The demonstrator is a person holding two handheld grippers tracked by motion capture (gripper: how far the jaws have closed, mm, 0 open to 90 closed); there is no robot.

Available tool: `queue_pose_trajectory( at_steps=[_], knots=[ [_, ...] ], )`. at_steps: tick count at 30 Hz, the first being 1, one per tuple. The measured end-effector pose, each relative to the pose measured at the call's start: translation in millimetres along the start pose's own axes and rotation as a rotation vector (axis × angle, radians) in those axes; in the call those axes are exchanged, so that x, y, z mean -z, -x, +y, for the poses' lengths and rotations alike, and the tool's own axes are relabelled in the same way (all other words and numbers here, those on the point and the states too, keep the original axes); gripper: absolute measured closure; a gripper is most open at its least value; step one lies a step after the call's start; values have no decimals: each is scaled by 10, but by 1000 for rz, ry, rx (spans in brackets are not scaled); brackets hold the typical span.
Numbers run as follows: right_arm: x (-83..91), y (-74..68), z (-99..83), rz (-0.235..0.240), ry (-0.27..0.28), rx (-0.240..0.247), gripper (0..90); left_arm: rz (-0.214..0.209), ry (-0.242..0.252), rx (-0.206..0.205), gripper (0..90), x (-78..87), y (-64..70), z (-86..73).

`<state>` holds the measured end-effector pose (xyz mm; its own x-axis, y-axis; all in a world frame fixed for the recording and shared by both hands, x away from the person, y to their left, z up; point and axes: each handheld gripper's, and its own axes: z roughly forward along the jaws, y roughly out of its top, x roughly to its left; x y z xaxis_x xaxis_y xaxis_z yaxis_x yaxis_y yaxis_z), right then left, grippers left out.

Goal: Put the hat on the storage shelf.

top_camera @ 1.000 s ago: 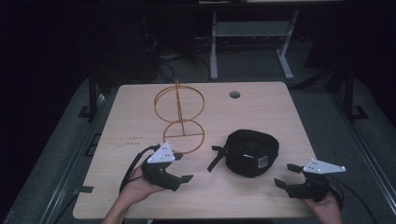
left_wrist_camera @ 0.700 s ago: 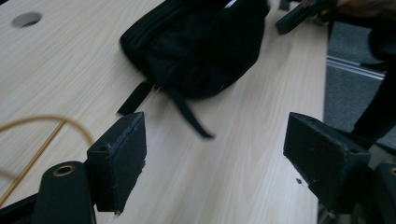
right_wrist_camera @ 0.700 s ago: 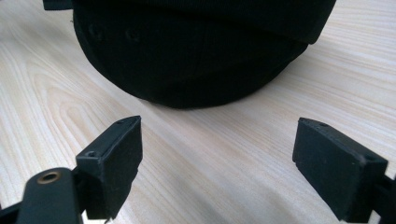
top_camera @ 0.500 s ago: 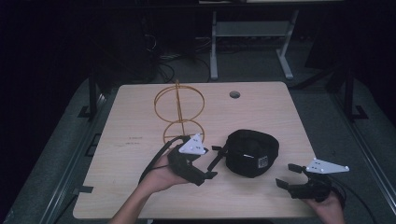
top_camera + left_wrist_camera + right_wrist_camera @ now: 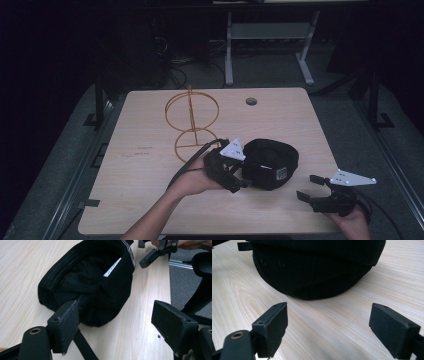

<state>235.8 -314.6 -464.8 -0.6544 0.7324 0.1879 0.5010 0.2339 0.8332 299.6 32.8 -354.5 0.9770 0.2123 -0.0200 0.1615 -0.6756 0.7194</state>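
We are holding the left gripper [image 5: 117, 322] with its jaws spread wide, nothing between them, and its left pad [image 5: 66, 325] is sitting right at the near edge of the black cap [image 5: 87, 282], which is lying upside down with its hollow and a white label facing up; whether that pad is touching the cloth we cannot tell. A black strap [image 5: 85, 347] is running out from under the cap toward six o'clock in the left gripper view. In the high view the left gripper [image 5: 235, 177] is sitting at the nine o'clock side of the cap [image 5: 270, 162], just beside it, with our left hand [image 5: 192, 177] wrapped around its body. We are keeping the right gripper [image 5: 328, 327] spread wide as well, empty, its pads hovering low over the wooden table [image 5: 324, 322] and pointing at the cap [image 5: 317, 270] at twelve o'clock, clearly apart from it. Seen from above, the right gripper [image 5: 312, 187] is resting near the table's [image 5: 145, 150] front edge, at about four o'clock from the cap. Farther out, at about ten o'clock from the cap, a golden wire stand [image 5: 191, 125] of two rings on a post is standing upright on the table.
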Motion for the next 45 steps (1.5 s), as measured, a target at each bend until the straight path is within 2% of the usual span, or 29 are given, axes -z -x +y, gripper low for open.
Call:
queue_pose_trajectory(
  at_steps=[8, 12, 13, 17, 24, 31, 36, 39, 41, 45],
  knots=[
    [4, 9, 0, 14, 5, 1, 151, -17, -11, -13, 239, -150, -51, 146],
    [9, 14, 4, 17, 9, 3, 151, -36, -42, -28, 261, -242, -54, 203],
    [14, 18, 5, 16, 10, 2, 151, -37, -63, -39, 262, -296, -58, 229],
    [14, 23, 1, 15, 5, 2, 150, -50, -62, -36, 296, -355, -65, 249],
    [33, 41, -6, 19, 17, -3, 151, -62, -103, -46, 379, -471, -81, 251],
    [31, 34, -7, 33, 18, 11, 150, -80, -145, -65, 511, -578, -81, 229],
    [29, 34, -12, 43, 18, 10, 150, -92, -143, -86, 685, -602, -64, 252],
    [21, 25, -10, 53, 22, 16, 152, -95, -135, -99, 759, -599, -37, 315],
    [18, 17, -8, 54, 23, 13, 152, -96, -131, -104, 770, -595, -38, 334],
    [5, -3, 5, 67, 33, 18, 154, -104, -94, -79, 791, -564, -86, 441]
  ],
)
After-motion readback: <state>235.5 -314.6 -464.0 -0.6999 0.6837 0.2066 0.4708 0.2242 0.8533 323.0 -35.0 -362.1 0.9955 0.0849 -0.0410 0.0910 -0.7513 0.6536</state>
